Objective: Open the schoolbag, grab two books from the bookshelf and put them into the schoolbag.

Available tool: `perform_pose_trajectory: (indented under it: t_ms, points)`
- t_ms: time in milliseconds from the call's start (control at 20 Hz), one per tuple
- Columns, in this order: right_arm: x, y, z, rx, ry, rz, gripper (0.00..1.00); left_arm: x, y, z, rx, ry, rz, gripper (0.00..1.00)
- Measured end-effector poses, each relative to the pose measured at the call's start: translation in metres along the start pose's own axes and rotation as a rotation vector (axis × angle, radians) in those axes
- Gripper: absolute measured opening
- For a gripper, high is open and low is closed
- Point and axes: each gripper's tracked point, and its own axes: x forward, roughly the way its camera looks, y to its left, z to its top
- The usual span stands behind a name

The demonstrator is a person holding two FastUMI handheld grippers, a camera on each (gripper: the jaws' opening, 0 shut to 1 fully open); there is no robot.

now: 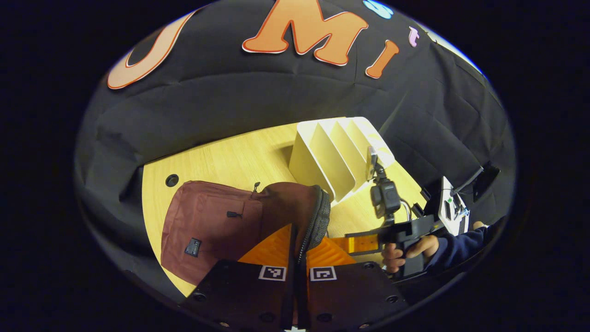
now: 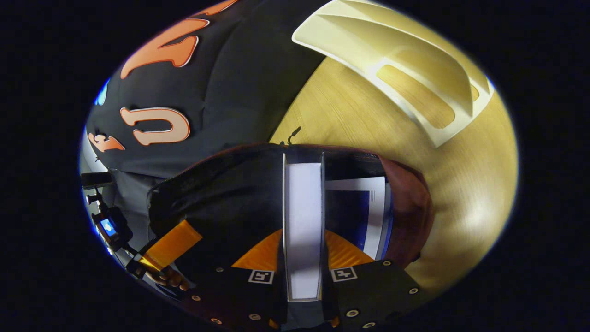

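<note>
The maroon schoolbag [image 1: 207, 226] lies on the wooden table with its zipped mouth held open. My left gripper [image 1: 299, 244] is shut on the bag's zipper rim [image 1: 318, 216] and lifts it. My right gripper [image 2: 302, 235] is shut on a book [image 2: 302, 198], seen by its white page edge, which stands upright inside the open bag [image 2: 410, 207]. A second book [image 2: 368, 216] lies in the bag just right of it. The white slotted bookshelf [image 1: 336, 157] stands behind the bag. The right gripper [image 1: 364, 243] and the hand holding it appear beside the bag in the left gripper view.
The bookshelf [image 2: 415, 69] sits close beyond the bag's far side. The table [image 1: 221, 161] has a round cable hole [image 1: 172, 180] near its left edge. The left gripper [image 2: 170, 246] holds the bag's near rim. Black cloth walls surround the table.
</note>
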Motion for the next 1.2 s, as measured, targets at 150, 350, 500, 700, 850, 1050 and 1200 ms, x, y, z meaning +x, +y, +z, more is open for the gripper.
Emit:
perform_pose_trajectory:
  t_ms: [150, 350, 500, 700, 850, 1050, 1200]
  points:
    - [0.016, -0.005, -0.003, -0.057, -0.032, -0.019, 0.31, 0.001, -0.005, -0.001, 0.001, -0.006, -0.003, 0.05]
    - [0.033, -0.007, -0.014, -0.056, -0.004, -0.05, 0.33, 0.004, -0.008, -0.003, -0.015, -0.008, -0.005, 0.05]
    - [0.025, -0.033, -0.014, -0.119, -0.01, -0.2, 0.54, 0.009, -0.002, -0.009, -0.035, -0.012, 0.001, 0.05]
    - [0.004, -0.047, -0.009, -0.178, 0.001, -0.264, 0.76, 0.017, -0.003, -0.016, -0.076, -0.02, -0.004, 0.05]
    - [-0.022, -0.05, 0.002, -0.21, -0.016, -0.28, 0.86, 0.023, -0.006, -0.019, -0.085, -0.007, 0.031, 0.05]
    - [-0.062, -0.056, 0.031, -0.271, -0.071, -0.304, 0.93, 0.036, -0.024, -0.024, -0.069, 0.015, 0.061, 0.1]
    - [-0.099, -0.066, 0.052, -0.303, -0.098, -0.335, 0.94, 0.046, -0.04, -0.031, -0.096, 0.032, 0.081, 0.37]
